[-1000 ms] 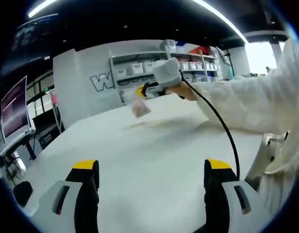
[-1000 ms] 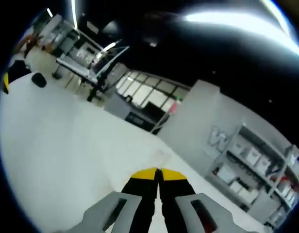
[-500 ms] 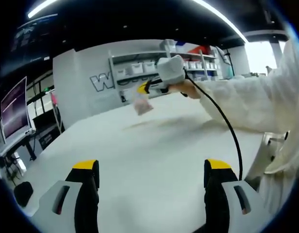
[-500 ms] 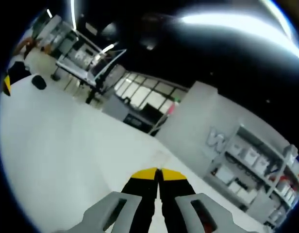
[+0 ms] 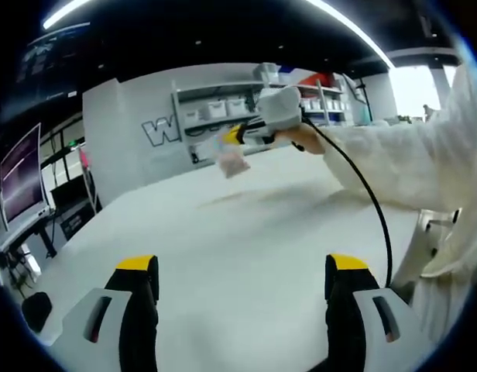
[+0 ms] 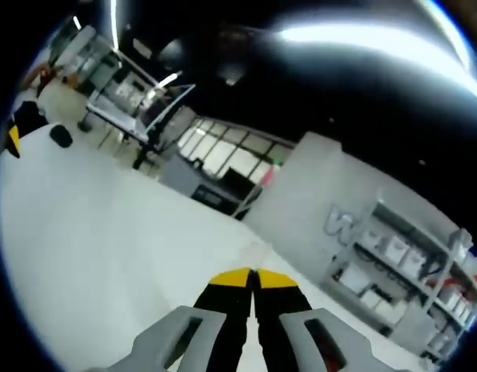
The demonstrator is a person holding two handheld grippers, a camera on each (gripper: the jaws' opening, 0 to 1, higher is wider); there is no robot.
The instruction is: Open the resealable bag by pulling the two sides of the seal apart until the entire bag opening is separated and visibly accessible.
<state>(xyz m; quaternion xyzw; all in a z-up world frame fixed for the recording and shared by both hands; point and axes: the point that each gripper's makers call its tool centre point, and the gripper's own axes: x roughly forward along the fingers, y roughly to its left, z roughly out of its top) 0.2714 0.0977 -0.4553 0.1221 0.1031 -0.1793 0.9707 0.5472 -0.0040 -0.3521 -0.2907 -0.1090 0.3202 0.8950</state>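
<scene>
Held aloft above the white table: resealable bag, pinched by one edge in the closed right gripper. Below, nearer the table, left gripper wide open, empty. Risked slipping or tearing if tugged one-sided

White sleeve, yellow-tipped black jaws
</scene>
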